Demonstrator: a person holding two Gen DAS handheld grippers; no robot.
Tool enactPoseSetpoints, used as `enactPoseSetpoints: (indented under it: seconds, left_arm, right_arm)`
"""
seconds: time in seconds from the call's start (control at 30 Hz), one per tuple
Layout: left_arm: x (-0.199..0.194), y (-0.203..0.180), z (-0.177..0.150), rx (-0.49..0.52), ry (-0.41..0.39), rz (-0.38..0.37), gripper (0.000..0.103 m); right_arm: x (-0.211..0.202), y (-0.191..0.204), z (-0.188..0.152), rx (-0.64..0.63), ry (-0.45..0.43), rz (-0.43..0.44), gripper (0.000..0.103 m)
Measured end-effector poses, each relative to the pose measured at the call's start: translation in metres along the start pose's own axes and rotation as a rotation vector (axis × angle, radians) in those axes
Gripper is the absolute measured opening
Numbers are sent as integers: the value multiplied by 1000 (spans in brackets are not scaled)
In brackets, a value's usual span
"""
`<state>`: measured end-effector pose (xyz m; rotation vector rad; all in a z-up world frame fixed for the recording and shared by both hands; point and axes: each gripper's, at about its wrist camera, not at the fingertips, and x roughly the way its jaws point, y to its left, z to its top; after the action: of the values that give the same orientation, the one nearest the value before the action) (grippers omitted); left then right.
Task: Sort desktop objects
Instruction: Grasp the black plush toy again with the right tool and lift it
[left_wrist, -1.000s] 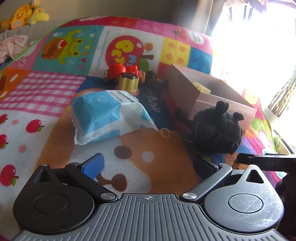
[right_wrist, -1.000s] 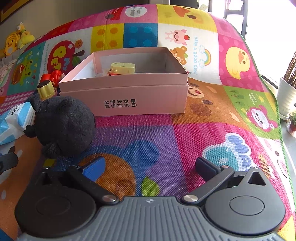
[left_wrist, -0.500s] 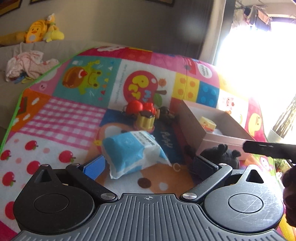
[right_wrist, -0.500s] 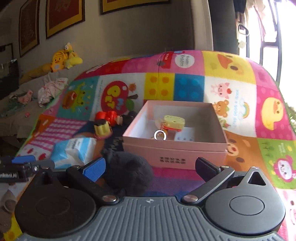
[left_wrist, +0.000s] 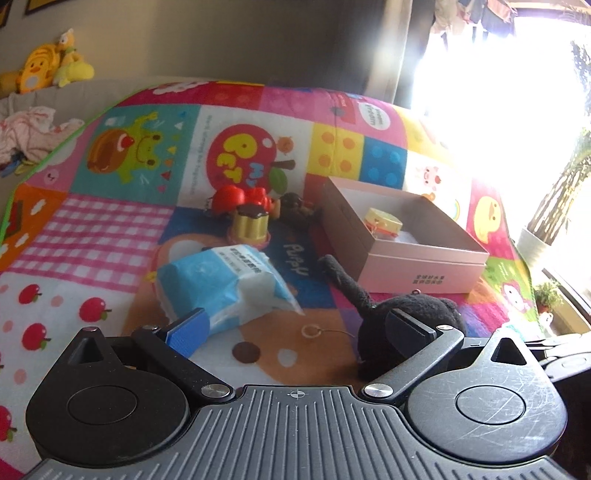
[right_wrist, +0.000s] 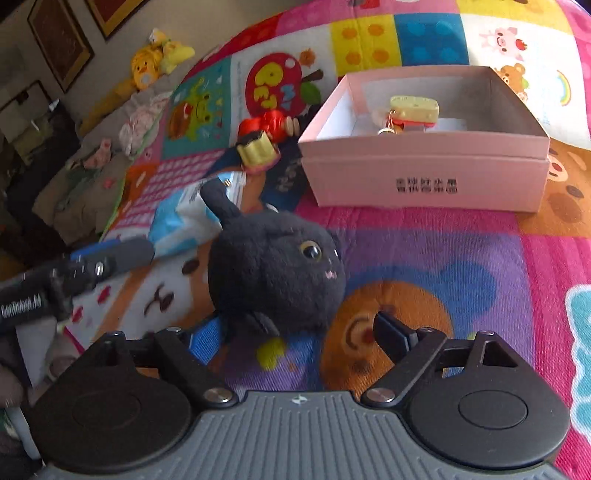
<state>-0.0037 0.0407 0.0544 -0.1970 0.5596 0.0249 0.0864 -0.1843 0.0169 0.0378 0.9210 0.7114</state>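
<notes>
Across colourful patchwork play mat (right_wrist: 461, 258), round black plush cat (right_wrist: 275, 271) lying just ahead of right gripper (right_wrist: 295, 334), between closing fingers not yet pressing, pink cardboard box (right_wrist: 424, 177) beyond; left gripper (left_wrist: 295, 325) wide, empty, farther.

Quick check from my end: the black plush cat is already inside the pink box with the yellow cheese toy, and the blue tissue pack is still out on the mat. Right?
Not quite. The black plush cat is not in the pink box; it sits on the mat in front of it, between the closing right gripper fingers, as the right wrist view shows. The yellow cheese toy is in the box, and the blue tissue pack is on the mat.
</notes>
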Motion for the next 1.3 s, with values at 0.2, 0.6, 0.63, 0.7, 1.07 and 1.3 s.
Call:
enactPoseSetpoints:
  seconds: [0.2, 0.6, 0.63, 0.7, 1.07, 1.3]
  left_arm:
    - [27, -26, -5, 96, 68, -9, 103]
    - [38, -22, 17, -6, 51, -112, 103]
    - [37, -22, 18, 7, 44, -105, 103]
    - [35, -20, 20, 18, 39, -111, 103]
    - [30, 1, 21, -34, 10, -164, 103]
    - [53, -2, 34, -50, 9, -72, 103]
  right_arm:
    - [-23, 4, -21, -142, -58, -145, 95]
    - [-71, -58, 19, 71, -236, -162, 103]
    - [-69, -62, 26, 111, -239, -155, 103]
    - [-60, -66, 41, 164, -240, -113, 103]
    - [13, -36, 77, 115, -169, -133, 91]
    - [-6, -36, 38, 107, -106, -13, 93]
